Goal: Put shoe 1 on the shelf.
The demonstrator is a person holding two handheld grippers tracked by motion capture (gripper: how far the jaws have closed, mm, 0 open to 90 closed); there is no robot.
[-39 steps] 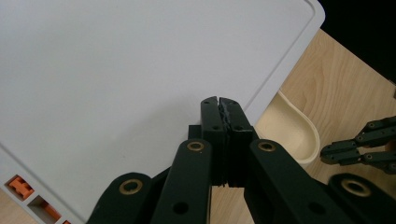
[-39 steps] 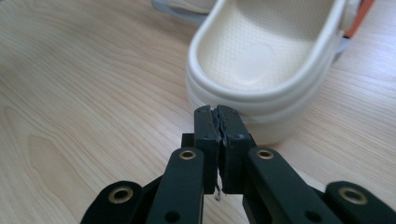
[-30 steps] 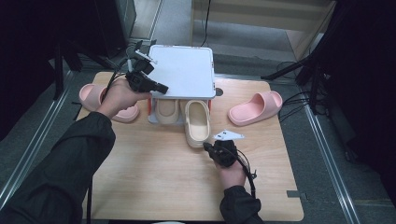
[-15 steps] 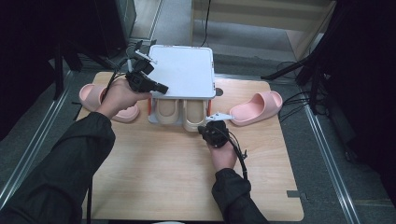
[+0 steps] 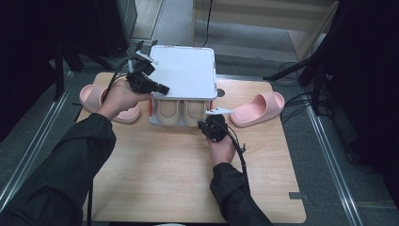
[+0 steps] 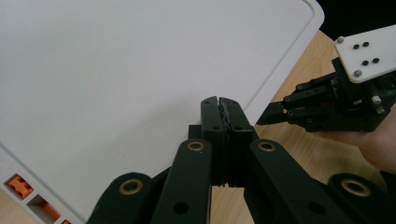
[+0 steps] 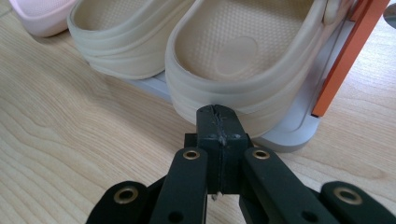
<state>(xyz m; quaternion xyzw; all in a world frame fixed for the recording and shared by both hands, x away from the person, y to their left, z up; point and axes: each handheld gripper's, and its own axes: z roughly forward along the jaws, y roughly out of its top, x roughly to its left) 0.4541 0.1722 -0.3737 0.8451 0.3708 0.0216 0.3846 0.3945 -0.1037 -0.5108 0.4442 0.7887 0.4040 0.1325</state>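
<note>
A small shoe rack with a white top (image 5: 183,70) (image 6: 116,70) stands at the table's far middle. Two beige slippers sit side by side on its lower shelf, one on the left (image 5: 168,113) (image 7: 121,42) and one on the right (image 5: 194,113) (image 7: 233,51). My right gripper (image 5: 204,123) (image 7: 217,108) is shut and empty, its tip against the heel of the right beige slipper. My left gripper (image 5: 162,88) (image 6: 219,100) is shut and empty, lying over the front left part of the white top. The left gripper view also catches the right gripper (image 6: 262,120) farther off.
One pink slipper (image 5: 257,108) lies on the table right of the rack, another (image 5: 94,96) (image 7: 39,14) lies left of it under my left hand. The rack has a grey base (image 7: 289,135) and orange posts (image 7: 345,60). Bare wood stretches along the near side.
My right gripper moved forward and pushed the right beige slipper from the table into the rack beside the other one. The left gripper stayed put.
</note>
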